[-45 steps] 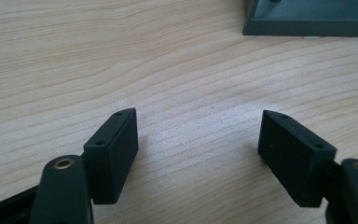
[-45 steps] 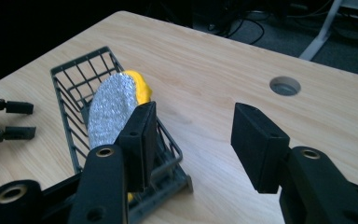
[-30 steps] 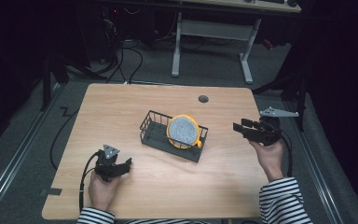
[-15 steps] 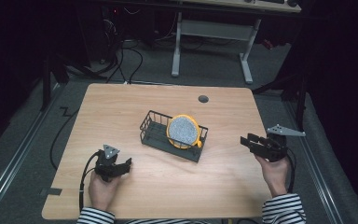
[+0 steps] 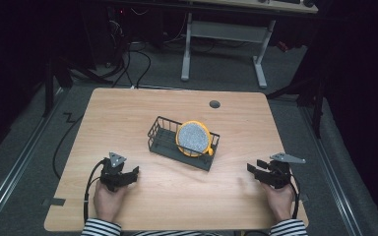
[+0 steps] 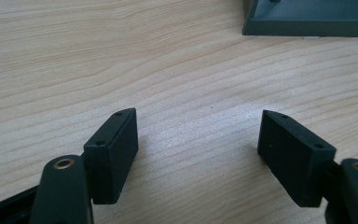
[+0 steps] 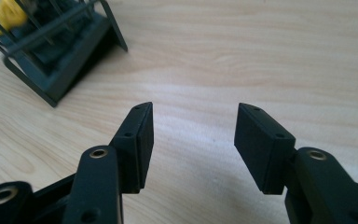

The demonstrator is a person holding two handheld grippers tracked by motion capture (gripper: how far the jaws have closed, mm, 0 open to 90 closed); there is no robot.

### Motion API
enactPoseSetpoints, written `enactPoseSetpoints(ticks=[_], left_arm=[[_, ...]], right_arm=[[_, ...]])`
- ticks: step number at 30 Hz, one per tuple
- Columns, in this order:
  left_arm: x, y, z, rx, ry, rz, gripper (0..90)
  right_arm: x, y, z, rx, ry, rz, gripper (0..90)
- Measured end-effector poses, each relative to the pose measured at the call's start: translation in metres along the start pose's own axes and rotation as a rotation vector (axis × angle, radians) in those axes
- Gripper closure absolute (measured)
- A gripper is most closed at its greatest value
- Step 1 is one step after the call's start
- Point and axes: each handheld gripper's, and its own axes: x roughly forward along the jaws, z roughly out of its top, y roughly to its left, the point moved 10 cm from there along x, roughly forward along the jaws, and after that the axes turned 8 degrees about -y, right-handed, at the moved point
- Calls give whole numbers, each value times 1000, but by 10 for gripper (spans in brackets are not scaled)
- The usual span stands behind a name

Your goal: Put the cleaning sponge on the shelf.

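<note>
Your right hand-held gripper has dropped to the surface beside the rack, jaws just opening wide and empty, the left hand-held gripper also wide, so the work looks finished.

The high view is dim at its margins: the floor and the room beyond fall into near black, while the tabletop is evenly lit from above and shows soft, short shadows. That view is slightly soft and grainy. The left gripper view is bright, with a pale sheen on the wood grain between the jaws; the near arms are blurred. In the right gripper view the wire basket at the upper left is out of focus and its yellow part smears.
</note>
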Motion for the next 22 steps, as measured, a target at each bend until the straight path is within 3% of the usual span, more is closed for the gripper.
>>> enactPoseSetpoints(ticks=[11,16,17,22], left_arm=[[0,0,0,-3,-2,1,295],[0,0,0,-4,-1,0,295],[0,0,0,-7,-2,-2,295],[0,0,0,-11,-4,-3,293]], right_arm=[[14,2,-27,-61,23,-65,451],[17,2,-29,-114,44,-99,446],[17,4,-30,-149,47,-117,438],[18,4,-30,-141,50,-116,430]])
